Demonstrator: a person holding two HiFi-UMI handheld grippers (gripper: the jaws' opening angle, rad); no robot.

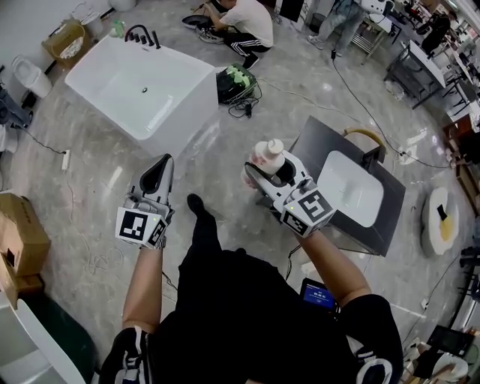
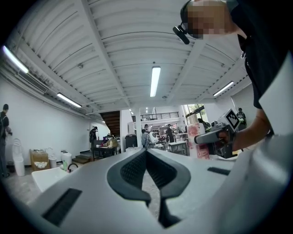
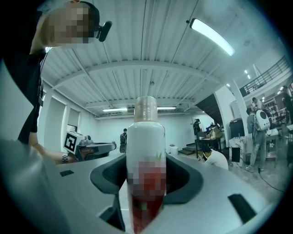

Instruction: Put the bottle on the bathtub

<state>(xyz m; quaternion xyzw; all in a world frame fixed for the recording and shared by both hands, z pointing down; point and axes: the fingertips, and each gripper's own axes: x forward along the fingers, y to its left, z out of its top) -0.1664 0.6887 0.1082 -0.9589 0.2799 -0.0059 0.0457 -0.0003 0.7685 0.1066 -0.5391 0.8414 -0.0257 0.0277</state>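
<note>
A white bottle [image 1: 267, 157] with a pale cap and a red label stands upright between the jaws of my right gripper [image 1: 264, 171], which is shut on it. In the right gripper view the bottle [image 3: 146, 169] fills the middle, held at its lower body. The white bathtub [image 1: 142, 86] stands on the floor at the upper left, well ahead of both grippers. My left gripper [image 1: 159, 176] is held low at the left, its jaws closed together with nothing between them [image 2: 147, 157]. The bottle [image 2: 197, 140] also shows at the right of the left gripper view.
A black faucet [image 1: 142, 32] sits at the bathtub's far rim. A dark vanity with a white basin [image 1: 351, 187] lies to the right. A person crouches beyond the tub [image 1: 241, 22]. Cables, a power strip [image 1: 65, 159] and cardboard boxes [image 1: 19, 240] lie on the marble floor.
</note>
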